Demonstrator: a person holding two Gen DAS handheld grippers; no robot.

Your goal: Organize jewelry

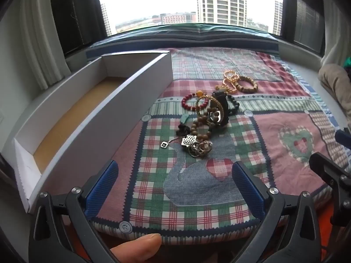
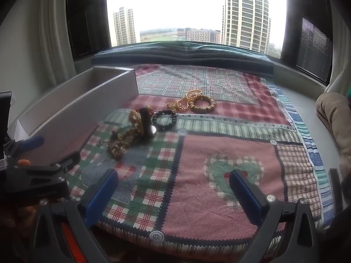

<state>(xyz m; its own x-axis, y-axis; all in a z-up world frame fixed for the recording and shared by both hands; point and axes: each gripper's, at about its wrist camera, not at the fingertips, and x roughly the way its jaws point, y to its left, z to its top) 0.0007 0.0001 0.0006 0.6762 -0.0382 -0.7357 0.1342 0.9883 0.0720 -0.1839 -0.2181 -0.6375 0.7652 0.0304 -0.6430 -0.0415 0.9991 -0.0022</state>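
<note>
A heap of jewelry (image 1: 203, 122) lies on a patchwork cloth (image 1: 285, 131): a red bead bracelet (image 1: 194, 102), wooden beads, silver rings (image 1: 200, 148) and a black bead bracelet (image 2: 165, 121). Behind it lie a gold chain (image 1: 229, 81) and a wooden bead bracelet (image 1: 245, 84). The heap also shows in the right wrist view (image 2: 131, 131). A long white box (image 1: 92, 118) with a brown floor stands open and empty on the left. My left gripper (image 1: 175, 188) is open, in front of the heap. My right gripper (image 2: 174, 188) is open, over the cloth to the right of the heap.
A window with a dark cushion (image 1: 197, 32) along its sill is behind the cloth. Curtains (image 1: 37, 43) hang on the left. A beige cloth bundle (image 2: 335, 118) lies at the right. The left gripper's body (image 2: 33, 175) shows at the left of the right wrist view.
</note>
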